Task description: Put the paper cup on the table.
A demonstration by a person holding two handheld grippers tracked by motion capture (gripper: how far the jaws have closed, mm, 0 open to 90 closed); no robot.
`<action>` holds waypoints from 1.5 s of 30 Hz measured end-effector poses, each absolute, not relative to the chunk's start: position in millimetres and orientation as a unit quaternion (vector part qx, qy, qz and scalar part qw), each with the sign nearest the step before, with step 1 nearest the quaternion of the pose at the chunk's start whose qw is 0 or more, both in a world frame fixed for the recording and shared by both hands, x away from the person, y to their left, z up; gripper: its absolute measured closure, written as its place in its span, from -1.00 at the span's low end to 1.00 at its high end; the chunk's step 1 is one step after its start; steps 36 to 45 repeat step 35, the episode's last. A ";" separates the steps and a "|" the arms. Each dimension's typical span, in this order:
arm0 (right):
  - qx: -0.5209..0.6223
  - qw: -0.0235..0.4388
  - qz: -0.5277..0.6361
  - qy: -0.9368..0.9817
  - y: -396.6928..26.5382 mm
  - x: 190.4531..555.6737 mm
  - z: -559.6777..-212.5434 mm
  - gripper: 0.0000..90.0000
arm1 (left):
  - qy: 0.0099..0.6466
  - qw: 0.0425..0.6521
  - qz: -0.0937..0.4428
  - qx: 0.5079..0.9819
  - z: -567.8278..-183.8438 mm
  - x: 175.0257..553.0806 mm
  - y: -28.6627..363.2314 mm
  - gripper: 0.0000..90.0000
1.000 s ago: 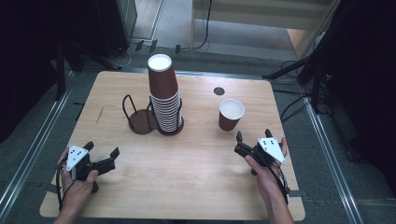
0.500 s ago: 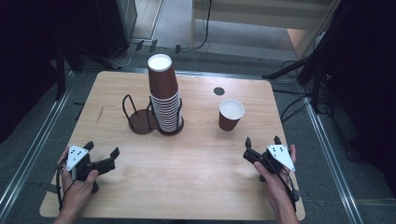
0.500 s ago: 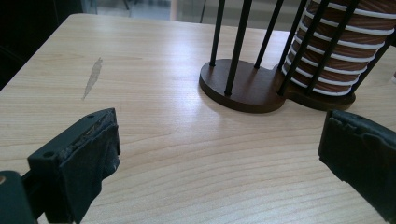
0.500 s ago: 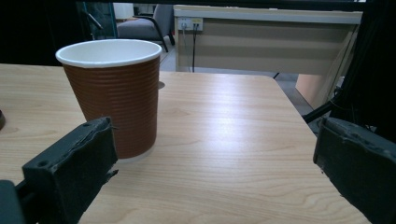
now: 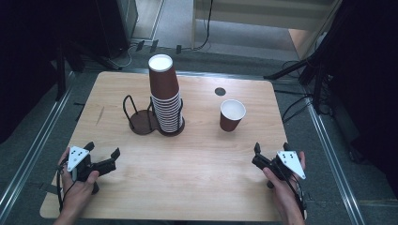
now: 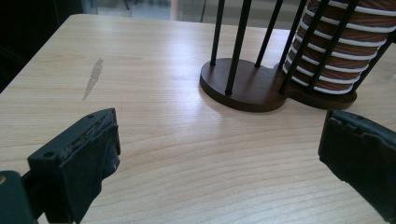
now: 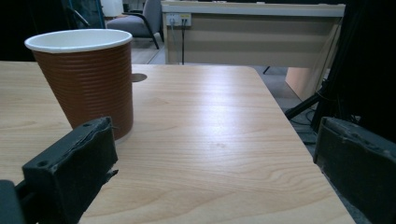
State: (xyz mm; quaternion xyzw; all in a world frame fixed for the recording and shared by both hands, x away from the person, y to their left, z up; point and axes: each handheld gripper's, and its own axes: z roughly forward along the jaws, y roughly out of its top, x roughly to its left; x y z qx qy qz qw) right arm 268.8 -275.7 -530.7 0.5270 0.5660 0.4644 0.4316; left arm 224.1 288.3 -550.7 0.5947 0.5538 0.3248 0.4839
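A tall stack of brown ribbed paper cups [image 5: 165, 96] stands upside down in one side of a black wire holder [image 5: 141, 119] at the table's middle left. To the right, a single brown cup [image 5: 232, 115] stands upright, apart from everything else. My left gripper [image 5: 102, 150] rests open near the front left corner, pointing toward the holder. Between its jaws the left gripper view shows bare wood, with the holder base [image 6: 243, 86] and cup stack [image 6: 341, 51] beyond. My right gripper [image 5: 271, 147] is open near the front right. The single cup [image 7: 86, 79] stands ahead of its left jaw.
The wooden table [image 5: 187, 173] has a small round cable hole [image 5: 219, 91] behind the single cup. Metal rails run along both sides of the table. Cables and dark stands lie on the floor beyond the far edge.
The right gripper has drawn back from the single cup toward the front right edge of the table. The left gripper has stayed in place.
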 end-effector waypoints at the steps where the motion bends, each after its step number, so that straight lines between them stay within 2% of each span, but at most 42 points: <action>1: 0.527 0.432 0.464 0.566 -277.1 268.0 -531.2 -1.00 | 0.554 0.484 0.325 0.595 -550.7 224.0 288.4 -1.00; 26: 0.553 0.430 0.446 0.557 -308.1 238.2 -541.9 -1.00 | 0.556 0.484 0.322 0.595 -549.3 224.9 291.0 -1.00; 45: 0.542 0.441 0.439 0.565 -302.2 230.1 -544.3 -1.00 | 0.558 0.488 0.329 0.585 -547.2 225.7 296.2 -1.00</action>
